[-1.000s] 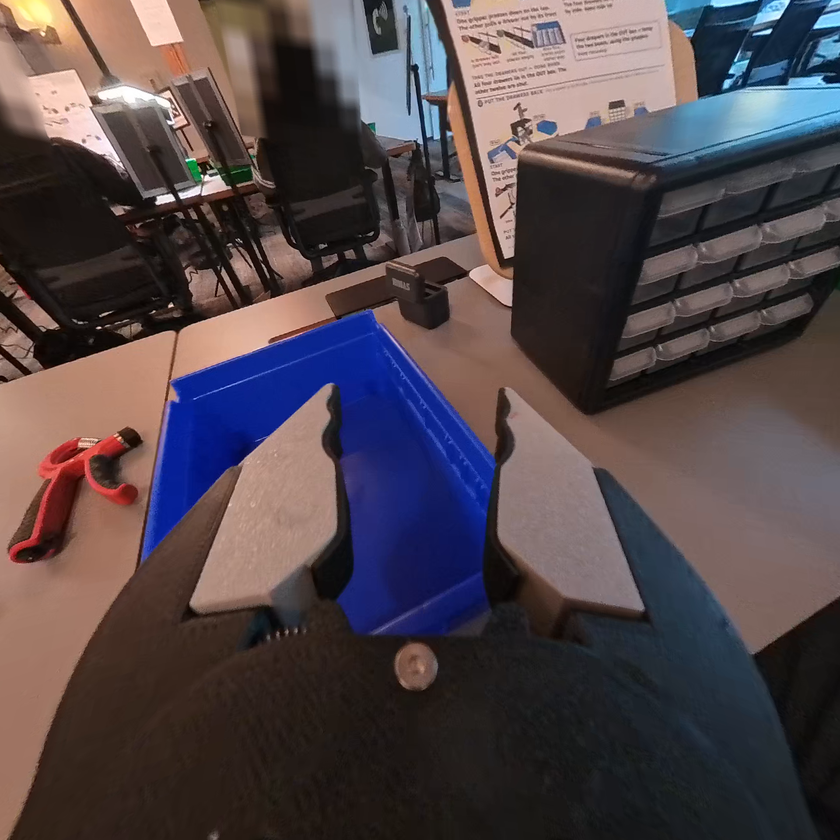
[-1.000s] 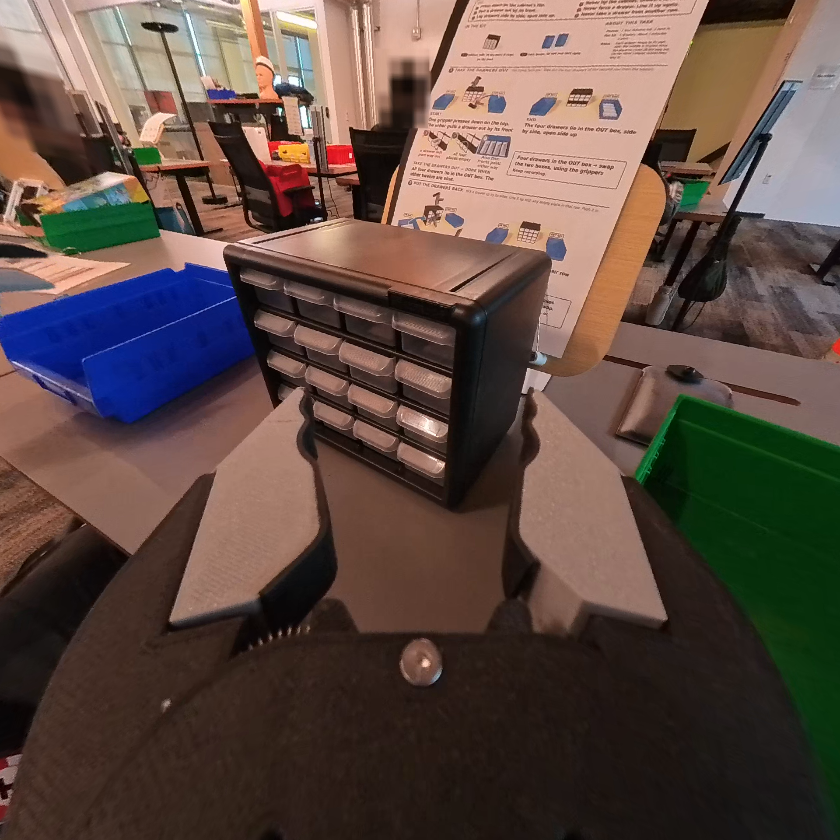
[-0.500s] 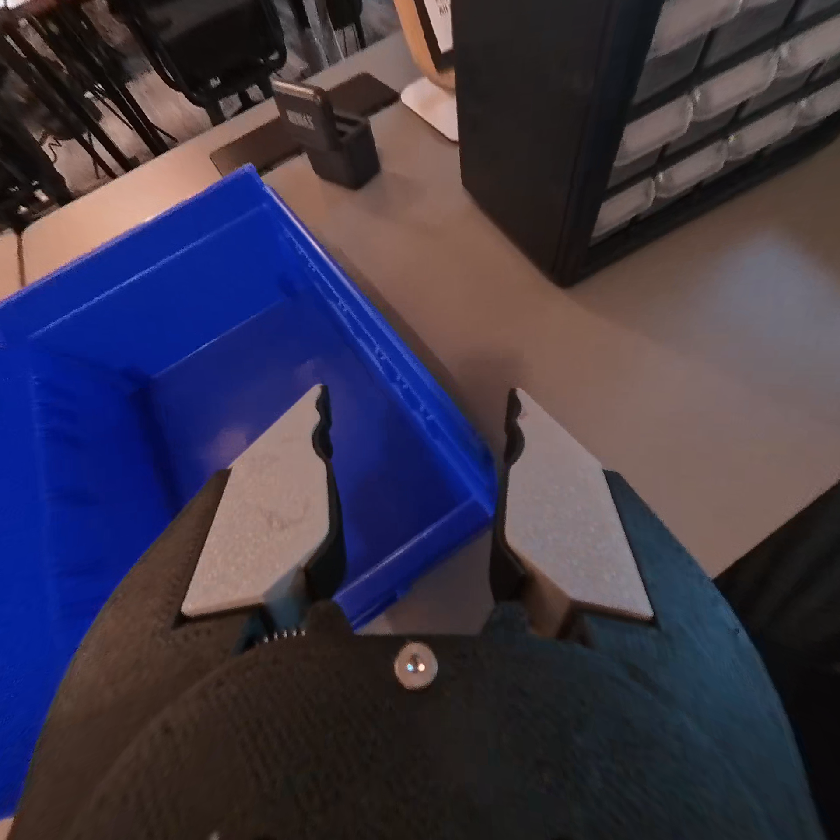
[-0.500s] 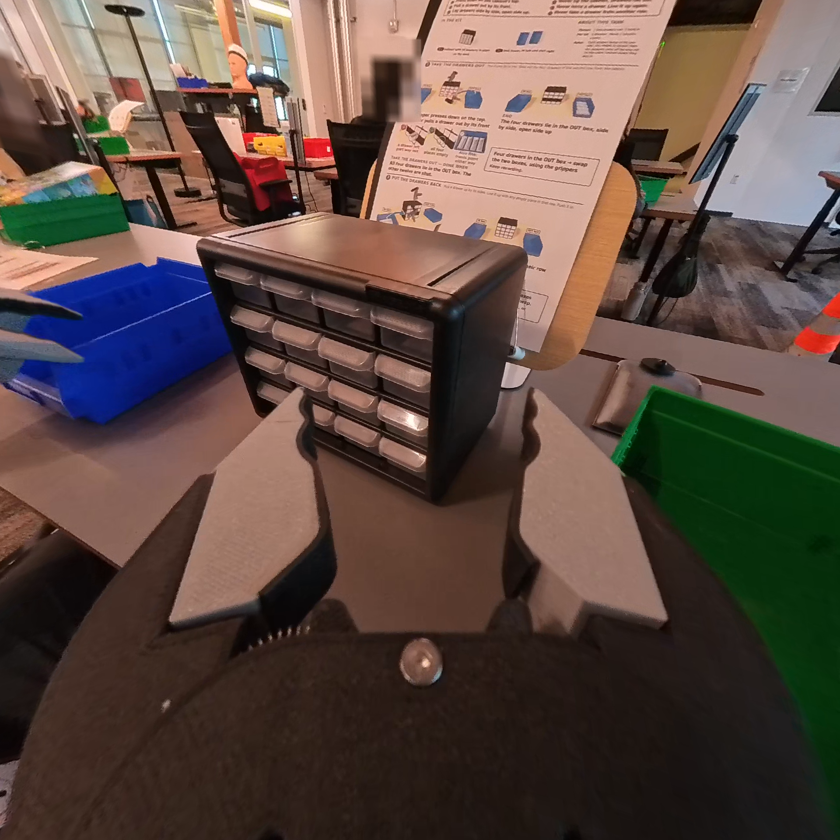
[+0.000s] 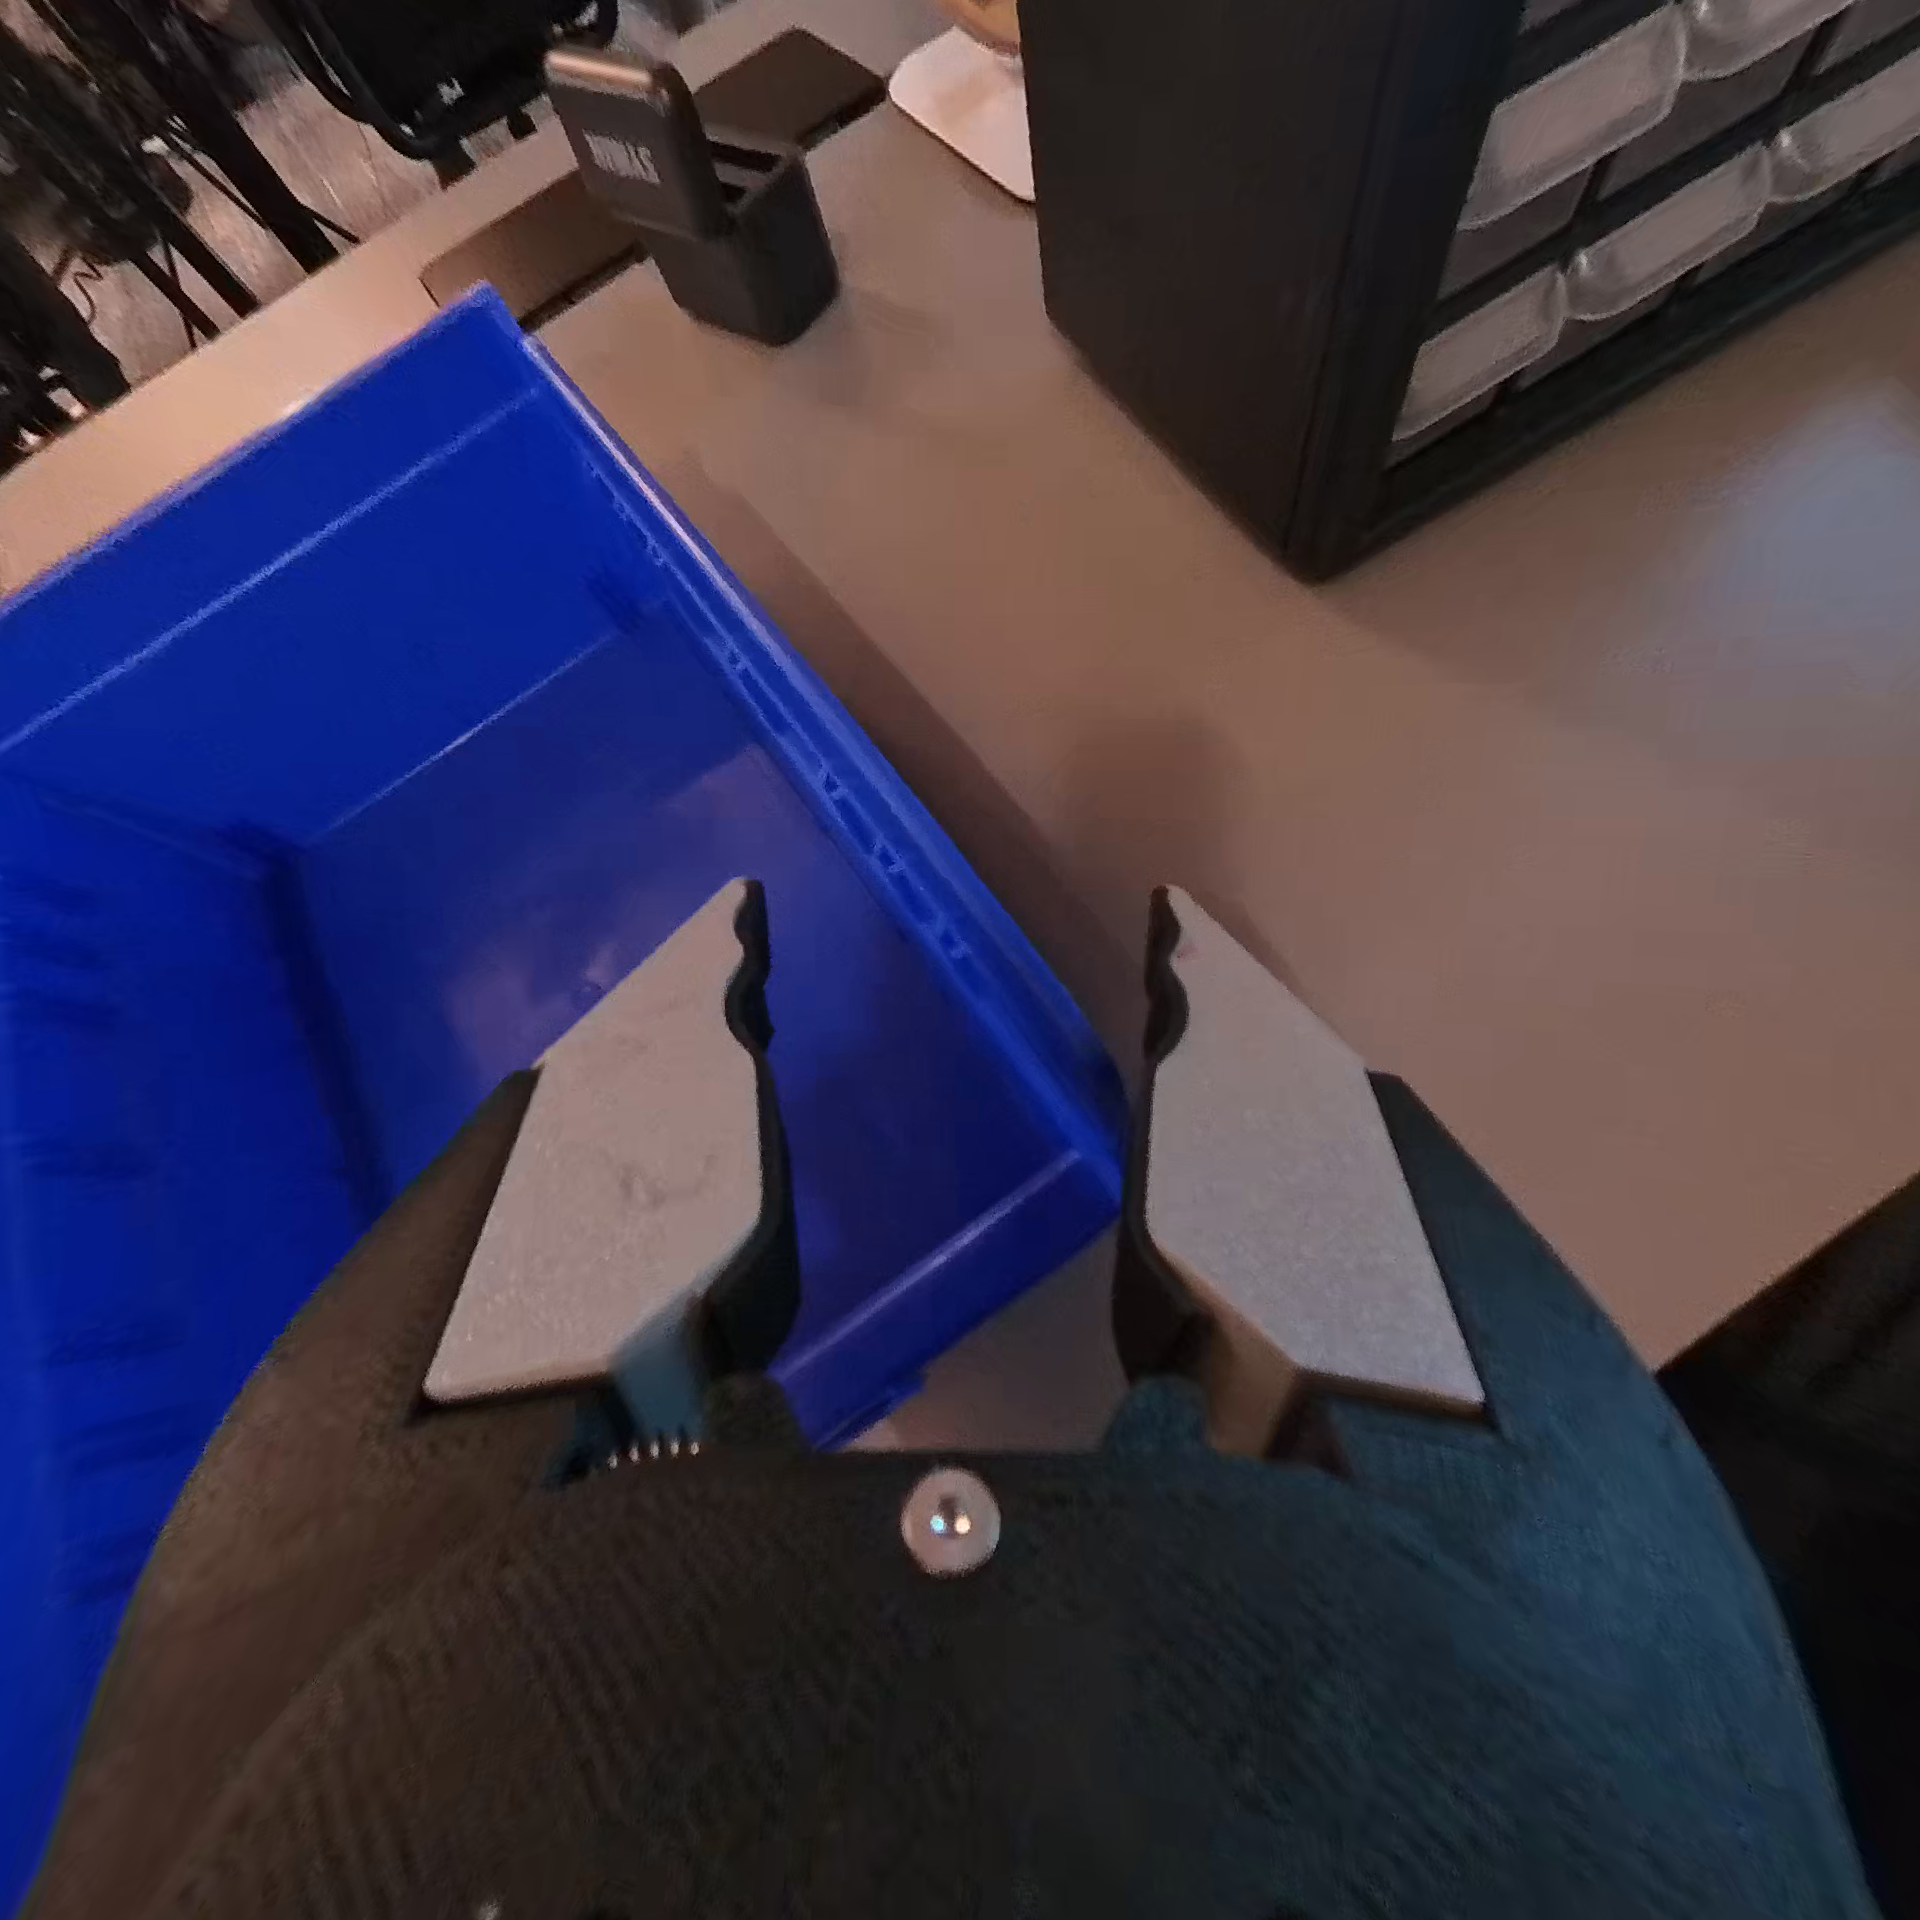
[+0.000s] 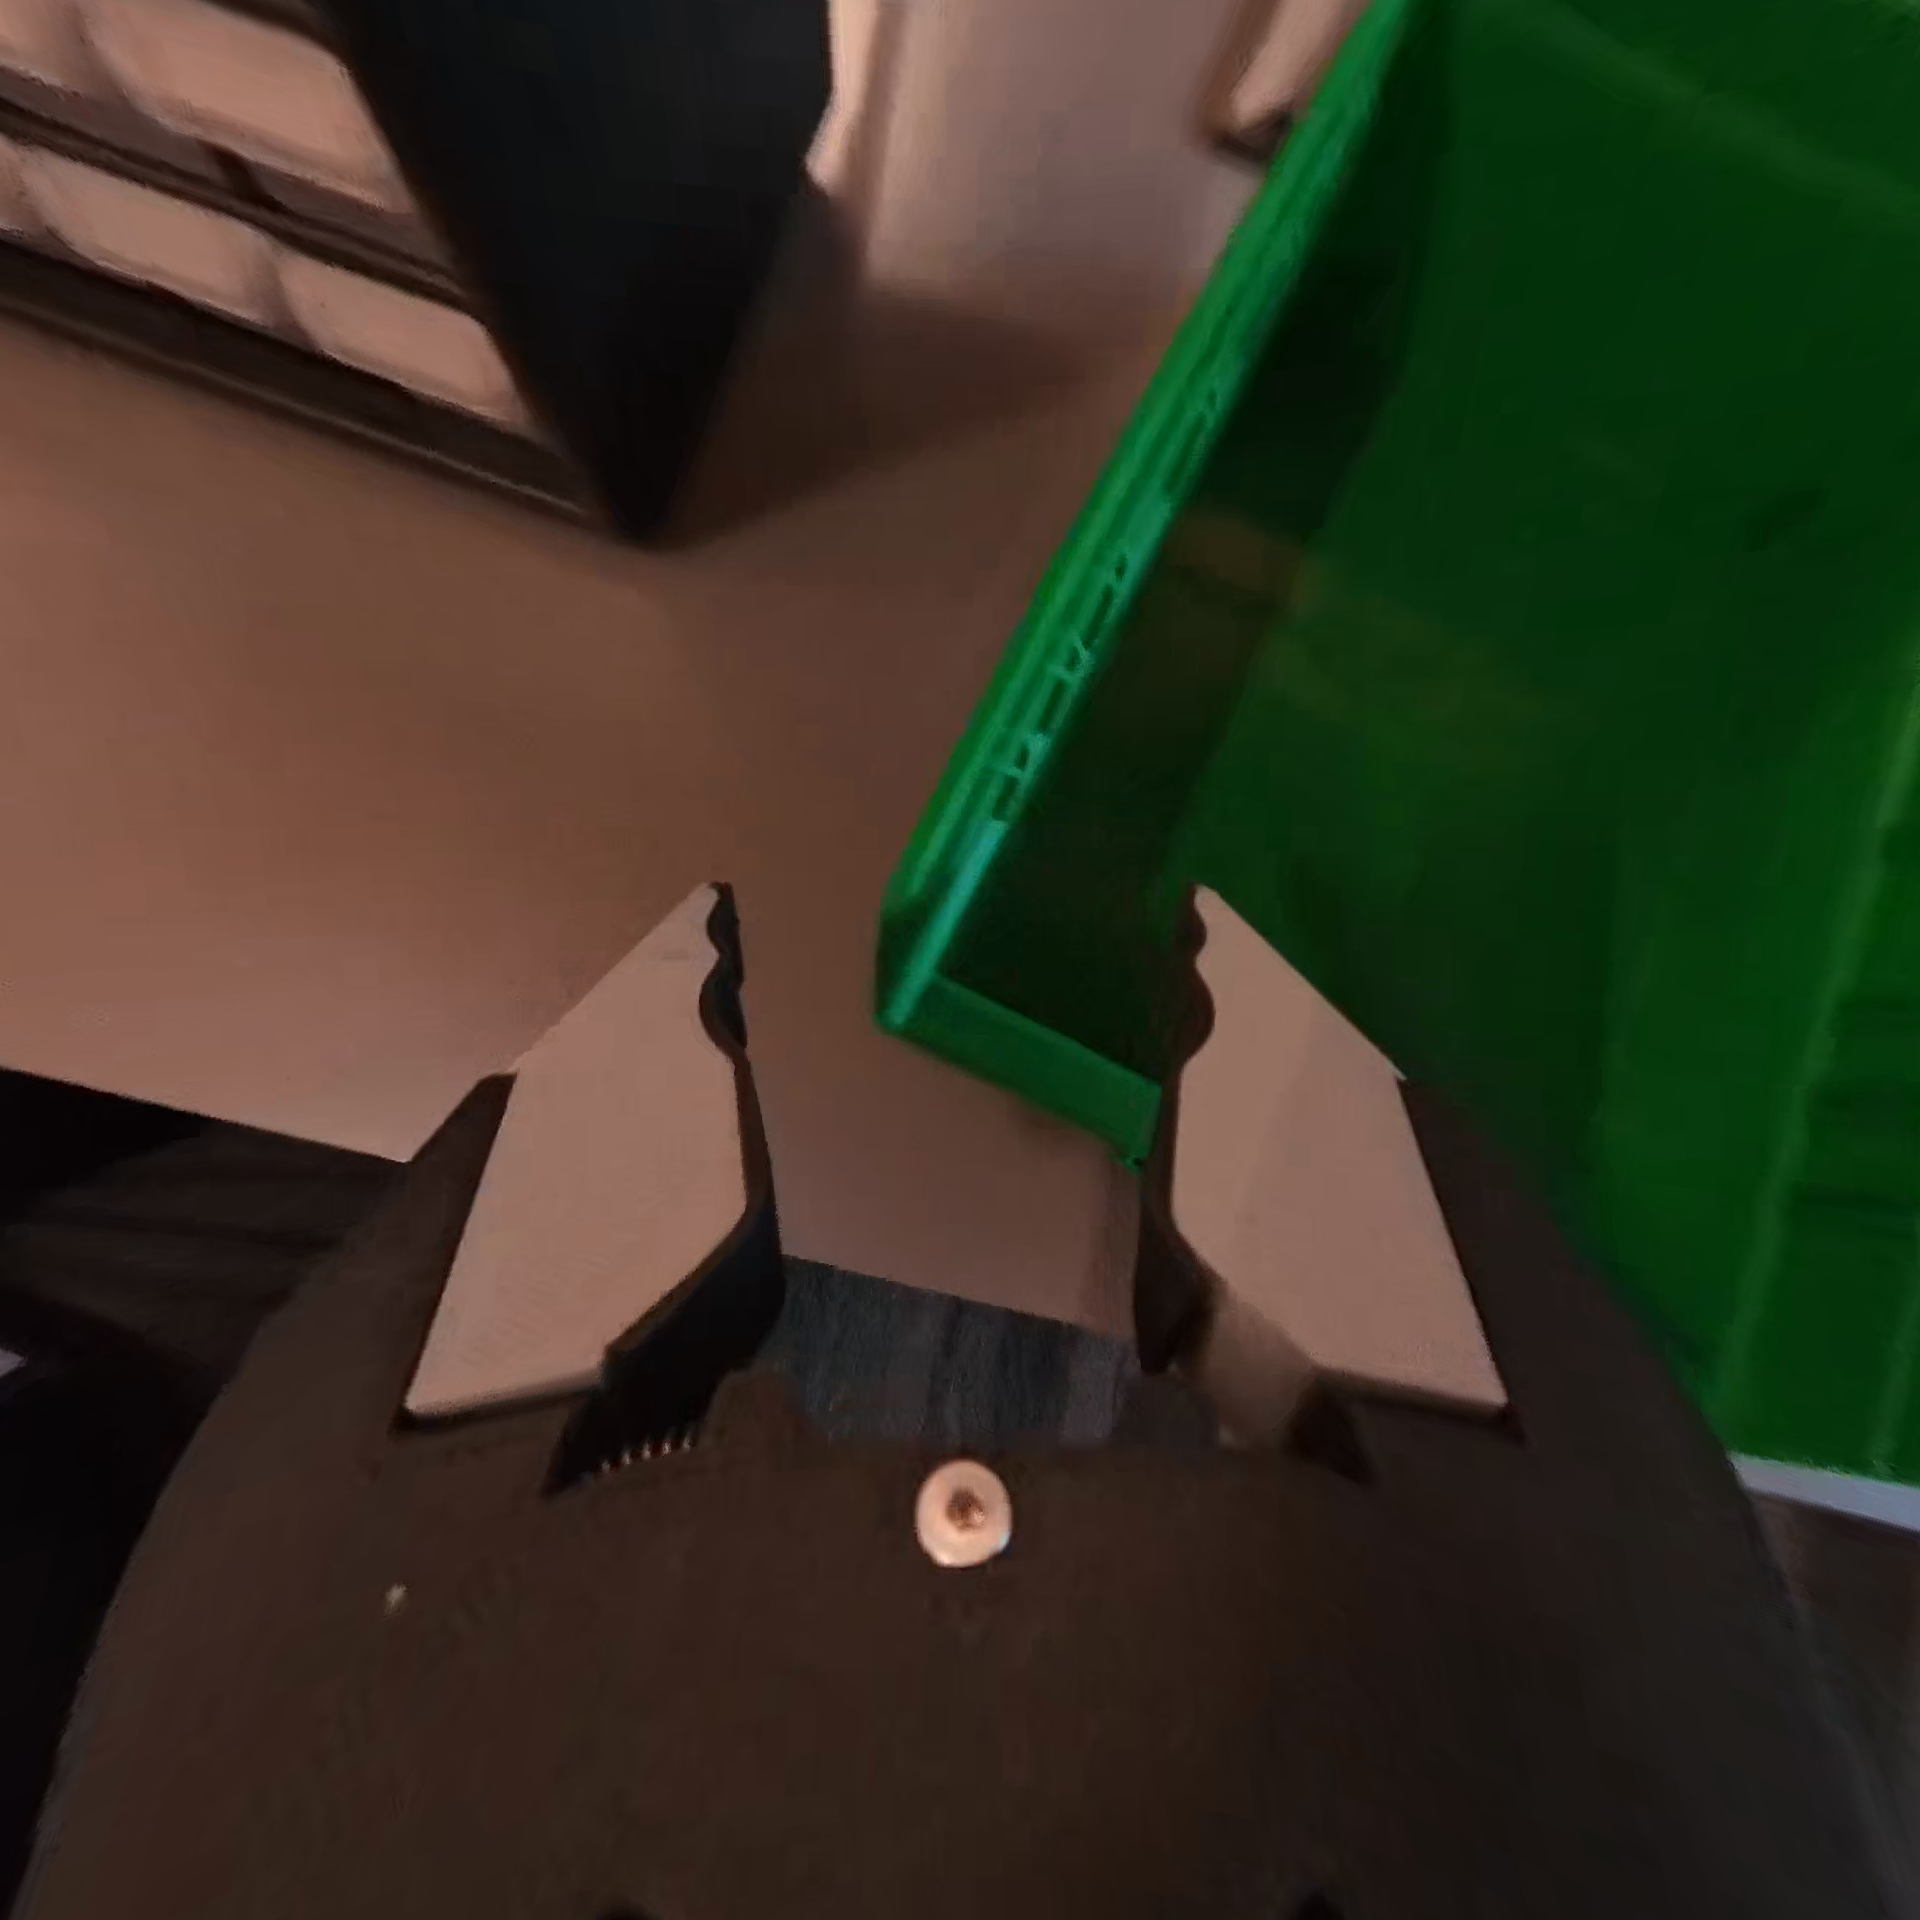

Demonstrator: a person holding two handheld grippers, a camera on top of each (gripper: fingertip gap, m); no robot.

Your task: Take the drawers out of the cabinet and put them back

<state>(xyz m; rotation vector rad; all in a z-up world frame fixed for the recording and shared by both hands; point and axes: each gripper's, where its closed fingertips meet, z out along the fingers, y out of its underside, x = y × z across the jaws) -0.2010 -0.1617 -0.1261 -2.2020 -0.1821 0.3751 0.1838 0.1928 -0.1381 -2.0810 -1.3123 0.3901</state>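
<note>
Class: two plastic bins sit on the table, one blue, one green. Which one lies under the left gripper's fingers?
The blue bin: the left gripper hangs over its near corner, jaws open. The green bin sits under the right gripper.

Both grippers have tipped downward since a second ago. The left gripper [image 5: 954, 904] now looks steeply down over the near right corner of the blue bin [image 5: 343, 665], where it earlier faced the room beyond. The right gripper [image 6: 956, 899] has swung right and down from the cabinet [image 6: 613, 260], now a blurred upper-left shape, apparently to the green bin's [image 6: 1091, 644] near corner at the counter [image 6: 364, 748] edge.
</note>
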